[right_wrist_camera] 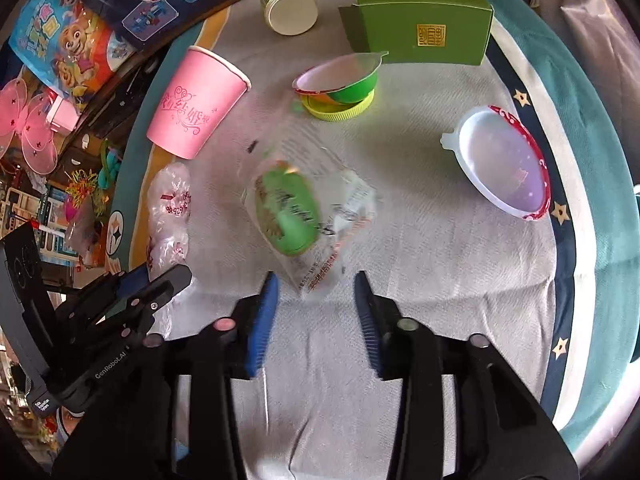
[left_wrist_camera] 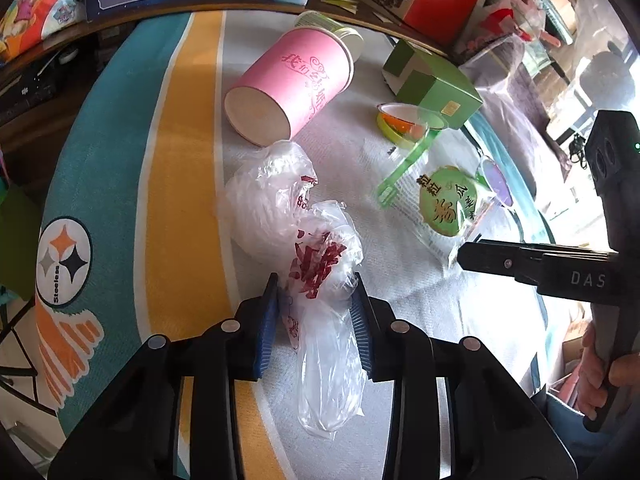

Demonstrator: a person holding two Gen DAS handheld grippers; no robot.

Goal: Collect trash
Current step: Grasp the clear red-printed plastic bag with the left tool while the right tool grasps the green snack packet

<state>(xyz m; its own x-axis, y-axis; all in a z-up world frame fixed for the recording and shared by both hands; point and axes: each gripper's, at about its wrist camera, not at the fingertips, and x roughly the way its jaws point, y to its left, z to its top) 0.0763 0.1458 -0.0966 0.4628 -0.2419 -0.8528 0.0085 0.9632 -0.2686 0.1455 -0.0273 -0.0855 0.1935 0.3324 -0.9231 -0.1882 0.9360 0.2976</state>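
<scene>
The collecting looks barely begun: all the litter seen here lies loose on the white towel (right_wrist_camera: 420,272), and no bin or bag to receive it is in view. The left gripper (left_wrist_camera: 316,292) has its pads pressed on the crumpled plastic bag (left_wrist_camera: 280,208), which rests on the towel below the tipped pink paper cup (left_wrist_camera: 288,88). The right gripper (right_wrist_camera: 316,284) hangs with jaws apart and empty above the edge of the green snack wrapper (right_wrist_camera: 296,216), to the right of the cup. Past the wrapper lie a green jelly cup (right_wrist_camera: 340,84), a green carton (right_wrist_camera: 420,16) and a small white tub (right_wrist_camera: 290,8); a clear plastic lid (right_wrist_camera: 500,164) sits far right of the pink cup. The towel covers a teal and yellow cloth (left_wrist_camera: 120,160), with toy boxes (right_wrist_camera: 132,0) crowding the room beyond the pink cup
</scene>
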